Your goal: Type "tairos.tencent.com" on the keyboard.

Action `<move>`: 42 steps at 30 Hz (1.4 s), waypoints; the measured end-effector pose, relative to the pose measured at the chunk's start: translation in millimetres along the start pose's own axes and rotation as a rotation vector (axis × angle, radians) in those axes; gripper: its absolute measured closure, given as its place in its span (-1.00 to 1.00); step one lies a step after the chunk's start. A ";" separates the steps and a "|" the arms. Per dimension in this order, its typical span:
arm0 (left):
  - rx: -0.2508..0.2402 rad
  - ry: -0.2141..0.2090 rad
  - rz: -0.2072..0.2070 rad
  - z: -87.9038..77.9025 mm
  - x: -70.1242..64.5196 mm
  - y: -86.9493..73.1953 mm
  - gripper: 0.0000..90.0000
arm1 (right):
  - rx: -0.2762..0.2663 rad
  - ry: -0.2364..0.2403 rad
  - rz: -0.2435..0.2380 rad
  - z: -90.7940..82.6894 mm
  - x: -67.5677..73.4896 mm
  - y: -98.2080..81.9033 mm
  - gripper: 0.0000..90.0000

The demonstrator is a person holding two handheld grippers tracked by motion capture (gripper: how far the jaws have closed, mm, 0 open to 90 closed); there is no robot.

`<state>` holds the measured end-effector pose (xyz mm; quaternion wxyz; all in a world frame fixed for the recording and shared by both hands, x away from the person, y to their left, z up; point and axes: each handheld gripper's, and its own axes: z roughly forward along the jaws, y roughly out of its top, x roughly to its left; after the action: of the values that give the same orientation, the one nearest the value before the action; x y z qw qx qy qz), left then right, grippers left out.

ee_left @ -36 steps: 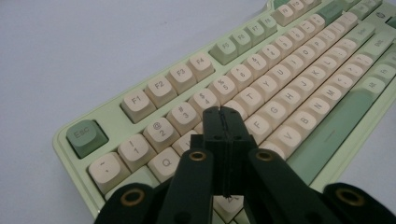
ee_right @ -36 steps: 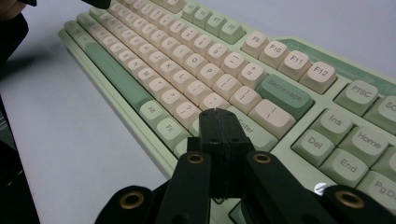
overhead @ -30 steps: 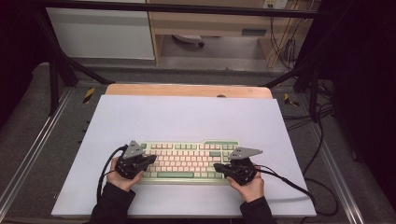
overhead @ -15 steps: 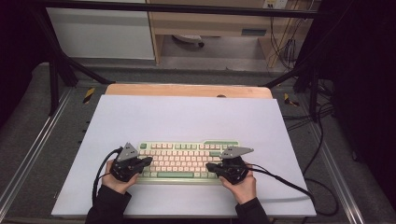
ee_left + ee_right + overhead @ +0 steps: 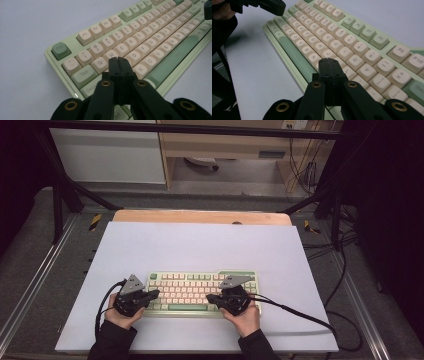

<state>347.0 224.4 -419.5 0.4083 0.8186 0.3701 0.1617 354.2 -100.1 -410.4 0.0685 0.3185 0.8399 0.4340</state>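
Observation:
A pale green keyboard (image 5: pixel 192 282) with cream keys lies on the white mat near the front edge. My left gripper (image 5: pixel 156 293) is shut, nothing between its jaws, with its tips (image 5: pixel 119 59) over the left letter keys of the keyboard (image 5: pixel 140 37), just below W. My right gripper (image 5: pixel 210 297) is shut too, its tips (image 5: pixel 328 60) over the right letter keys of the keyboard (image 5: pixel 329 32), near J and O. Whether either tip presses a key I cannot tell. In the right gripper view the left gripper (image 5: pixel 272 5) shows at the top left.
The white mat (image 5: pixel 200 245) covers a wooden table (image 5: pixel 200 216). Black cables (image 5: pixel 300 312) trail from both grippers across the mat. Metal frame rails (image 5: pixel 30 285) run along both sides, with more cables on the floor at the right.
My right gripper has slid left along the keyboard, from its right end toward the middle. The left gripper has barely moved.

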 end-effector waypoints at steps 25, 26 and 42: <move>-0.010 -0.003 -0.012 -2.8 3.7 -2.3 1.00 | 0.038 0.033 -0.008 47.2 11.9 13.8 1.00; -0.009 -0.003 -0.013 -2.9 3.9 -2.4 1.00 | 0.041 0.030 -0.009 48.0 11.8 13.4 1.00; -0.009 -0.003 -0.011 -2.7 3.6 -2.2 1.00 | 0.055 0.026 -0.025 53.0 12.2 10.3 1.00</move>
<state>346.9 229.4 -419.7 0.4136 0.8149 0.3733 0.1598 370.3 -52.1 -433.0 0.0541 0.3042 0.8562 0.4140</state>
